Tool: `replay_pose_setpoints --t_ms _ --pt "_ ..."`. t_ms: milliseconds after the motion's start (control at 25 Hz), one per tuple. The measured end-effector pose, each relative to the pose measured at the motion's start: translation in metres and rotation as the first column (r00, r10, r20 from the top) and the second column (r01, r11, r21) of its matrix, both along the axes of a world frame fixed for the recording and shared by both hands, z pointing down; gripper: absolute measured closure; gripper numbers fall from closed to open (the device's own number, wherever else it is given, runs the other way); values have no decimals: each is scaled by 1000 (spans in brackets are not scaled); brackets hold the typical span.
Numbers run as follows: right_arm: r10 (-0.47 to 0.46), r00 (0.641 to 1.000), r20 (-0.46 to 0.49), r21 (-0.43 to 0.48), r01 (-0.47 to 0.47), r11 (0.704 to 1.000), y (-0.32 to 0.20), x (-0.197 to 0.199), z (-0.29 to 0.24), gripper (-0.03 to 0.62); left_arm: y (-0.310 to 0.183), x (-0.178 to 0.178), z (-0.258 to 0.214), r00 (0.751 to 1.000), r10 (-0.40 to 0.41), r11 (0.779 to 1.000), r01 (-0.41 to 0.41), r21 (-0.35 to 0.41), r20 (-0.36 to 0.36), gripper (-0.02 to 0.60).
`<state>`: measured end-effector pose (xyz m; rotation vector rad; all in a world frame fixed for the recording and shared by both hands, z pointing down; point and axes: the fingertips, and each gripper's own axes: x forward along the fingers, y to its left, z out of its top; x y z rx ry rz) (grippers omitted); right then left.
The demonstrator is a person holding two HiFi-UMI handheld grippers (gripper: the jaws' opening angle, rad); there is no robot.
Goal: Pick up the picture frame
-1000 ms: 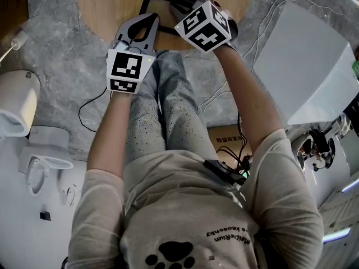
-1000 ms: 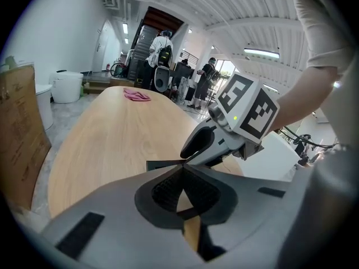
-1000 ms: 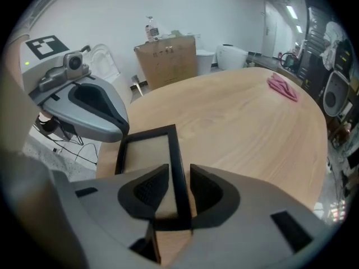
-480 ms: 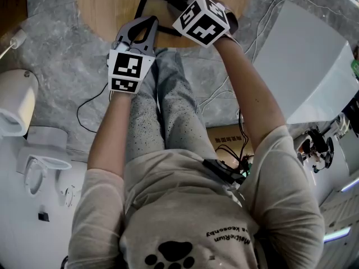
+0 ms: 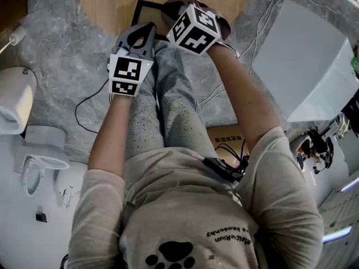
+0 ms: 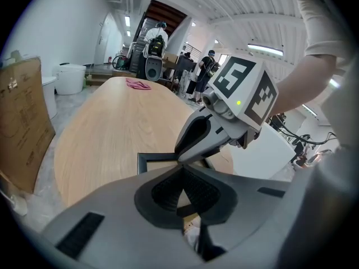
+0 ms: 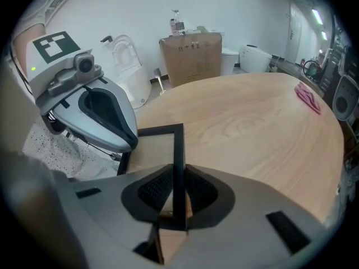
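Frame [image 5: 147, 15]: black, at the near edge of the table [image 5: 106, 1].
Right gripper [image 7: 178, 198]: its own view shows the pads clamped on the frame's side rail; in the head view its cube covers that grip.
Left gripper [image 6: 181, 172]: fingertips meet over the frame's near corner. A dark strip shows between the pads; contact unclear.
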<state>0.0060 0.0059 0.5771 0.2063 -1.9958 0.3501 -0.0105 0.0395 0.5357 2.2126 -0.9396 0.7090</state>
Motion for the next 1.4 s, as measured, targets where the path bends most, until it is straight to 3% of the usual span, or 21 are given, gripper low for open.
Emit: replay_pose_setpoints --t_ms 240,520,680,760,960,1240,1400 --pt "-3 1000 4 0 3 1000 16 -1 0 522 31 -3 6 999 -34 998 34 -54 3 574" --pt "-24 1000 5 -9 24 1000 35 -3 0 522 77 -8 19 995 -101 981 97 -169 -12 574" --pt "-19 1000 6 -12 19 1000 37 -5 1 522 96 -8 33 987 -156 952 138 -272 -45 572" --pt "-19 1000 5 -12 20 1000 38 -5 1 522 102 -5 37 983 -171 938 141 -316 -71 467" --pt "-26 1000 8 -14 26 1000 40 -5 1 522 106 -2 51 969 -228 896 171 -409 -92 382" --pt "-22 1000 20 -28 23 999 45 -6 1 522 96 -2 59 896 -397 824 254 -506 -198 344" --pt "-33 999 25 -38 34 999 51 -7 1 522 96 -1 65 879 -426 803 257 -539 -215 330"
